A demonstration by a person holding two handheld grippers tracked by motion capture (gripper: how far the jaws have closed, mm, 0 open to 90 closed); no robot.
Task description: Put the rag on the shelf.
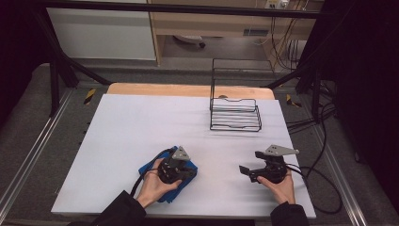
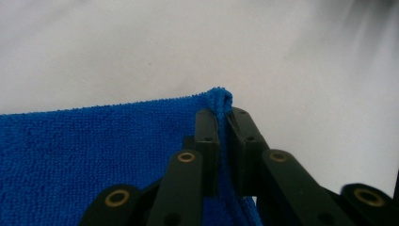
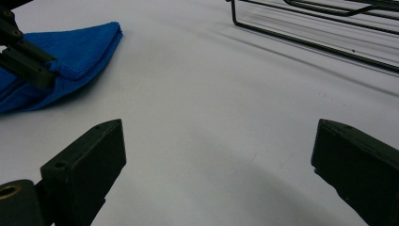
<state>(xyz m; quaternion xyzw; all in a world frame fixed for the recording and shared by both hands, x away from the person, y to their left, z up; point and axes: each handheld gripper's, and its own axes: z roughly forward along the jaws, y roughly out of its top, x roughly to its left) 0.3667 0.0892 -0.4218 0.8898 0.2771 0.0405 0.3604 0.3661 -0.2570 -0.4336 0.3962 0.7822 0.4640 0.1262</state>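
Your left gripper point(image 2: 225, 123) has its jaws clenched on a pinched corner of the blue microfibre cloth point(image 2: 94, 155), which lies partly folded on the counter point(image 1: 141, 122) near its front edge. Your right gripper's point(image 3: 219, 155) jaws are spread wide, empty; folding looks roughly half done.

A white table point(image 1: 131, 127) carries a blue cloth point(image 1: 149, 167) and wire rack point(image 1: 235, 114).
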